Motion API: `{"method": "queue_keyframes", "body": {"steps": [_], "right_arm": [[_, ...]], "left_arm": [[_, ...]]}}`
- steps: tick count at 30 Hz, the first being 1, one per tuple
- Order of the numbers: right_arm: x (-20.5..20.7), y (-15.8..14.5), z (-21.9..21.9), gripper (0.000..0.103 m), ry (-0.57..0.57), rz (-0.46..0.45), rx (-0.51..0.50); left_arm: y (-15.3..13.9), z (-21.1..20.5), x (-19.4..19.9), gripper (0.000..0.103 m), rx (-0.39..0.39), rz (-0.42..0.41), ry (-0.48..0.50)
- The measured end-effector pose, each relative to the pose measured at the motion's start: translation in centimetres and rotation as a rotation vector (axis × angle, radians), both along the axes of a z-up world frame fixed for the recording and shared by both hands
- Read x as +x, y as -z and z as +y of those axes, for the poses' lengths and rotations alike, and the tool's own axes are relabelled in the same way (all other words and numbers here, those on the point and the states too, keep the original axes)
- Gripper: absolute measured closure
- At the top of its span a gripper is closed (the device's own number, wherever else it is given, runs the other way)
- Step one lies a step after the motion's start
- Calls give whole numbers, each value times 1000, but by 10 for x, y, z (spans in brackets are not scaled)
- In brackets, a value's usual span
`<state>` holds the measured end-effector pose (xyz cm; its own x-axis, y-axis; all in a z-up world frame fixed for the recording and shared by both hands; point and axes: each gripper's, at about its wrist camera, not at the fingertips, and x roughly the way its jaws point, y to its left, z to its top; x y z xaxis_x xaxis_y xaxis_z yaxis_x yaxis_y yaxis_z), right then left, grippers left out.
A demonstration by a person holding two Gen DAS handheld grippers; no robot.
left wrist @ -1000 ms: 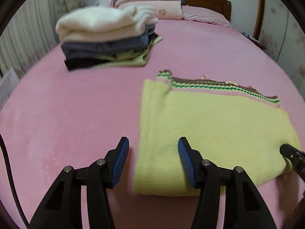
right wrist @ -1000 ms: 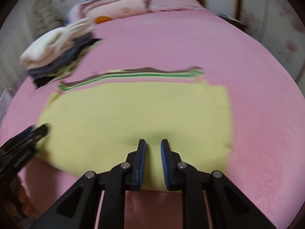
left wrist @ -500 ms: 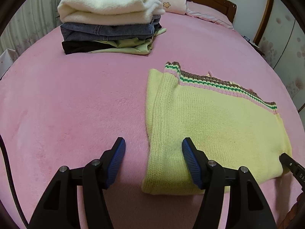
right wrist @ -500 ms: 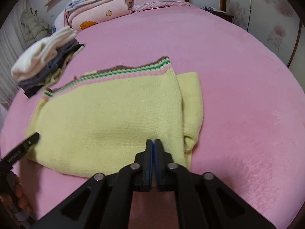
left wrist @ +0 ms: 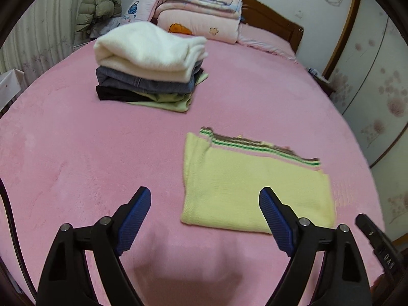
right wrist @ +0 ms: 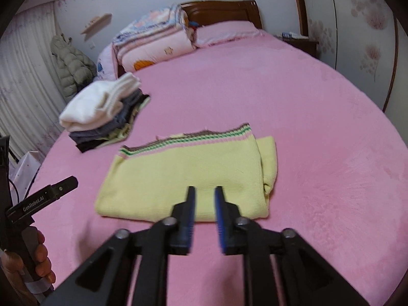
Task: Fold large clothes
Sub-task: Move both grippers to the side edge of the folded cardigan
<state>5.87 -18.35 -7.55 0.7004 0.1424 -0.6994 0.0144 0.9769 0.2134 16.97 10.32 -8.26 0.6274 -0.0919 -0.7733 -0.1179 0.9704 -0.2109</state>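
Crosswise, folded yellow sweater (right wrist: 183,176) lies flat, striped hem (right wrist: 188,137) toward headboard (right wrist: 221,12)

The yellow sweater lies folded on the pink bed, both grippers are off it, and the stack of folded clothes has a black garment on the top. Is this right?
Not quite. The stack of folded clothes has a white garment on top, as the left wrist view shows; the black one is at the bottom. The rest holds: the yellow sweater lies folded on the pink bed, and the left gripper and right gripper are off it.
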Motion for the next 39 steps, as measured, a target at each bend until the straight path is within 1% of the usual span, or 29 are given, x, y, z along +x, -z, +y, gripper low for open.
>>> {"method": "queue_keyframes", "body": {"steps": [1,3,6,8,9,10,13,15,19,21,22,24,25,27,29,31,33,36,39], "right_arm": [[-4,-5,2,70,-6,-12,4],[-15,-16,9,68,-22,-39,6],[-27,-25,19,67,-38,-56,-14],[-35,-30,24,61,-45,-65,-13],[-38,-32,26,58,-45,-68,-12],[-41,-33,27,56,-46,-73,-11],[-49,-33,32,56,-52,-84,-21],[-52,-30,36,56,-53,-89,-41],[-53,-18,42,56,-49,-103,-81],[-52,-10,45,56,-45,-99,-92],[-51,-6,45,56,-41,-97,-98],[-45,5,46,56,-32,-84,-114],[-41,11,48,56,-30,-71,-118],[-33,22,49,56,-34,-47,-121],[-25,31,51,56,-36,-31,-124],[-17,37,54,56,-44,-25,-131],[-9,43,58,56,-52,-26,-135],[3,50,60,56,-61,-18,-129],[14,57,62,56,-63,-5,-113]], "left_arm": [[-7,-1,-6,17,-9,-6,1],[-15,-1,-12,17,-18,-16,5],[-25,-2,-26,15,-29,-28,13],[-31,-2,-38,10,-33,-35,14],[-33,-3,-43,9,-31,-37,13],[-34,-3,-47,8,-30,-40,16],[-33,-3,-57,5,-35,-37,34],[-28,-4,-61,5,-41,-26,50],[-9,-2,-62,5,-82,-9,58],[4,2,-59,5,-134,-4,56],[15,4,-58,5,-179,-12,57],[32,8,-55,5,-226,-15,50],[47,10,-51,5,-254,-9,41],[69,14,-45,5,-287,20,22],[94,18,-36,5,-346,57,1],[115,23,-28,5,-413,70,-15],[124,24,-23,5,-440,56,-22],[130,22,-10,5,-448,-1,1],[135,19,4,5,-458,-23,9]]}}
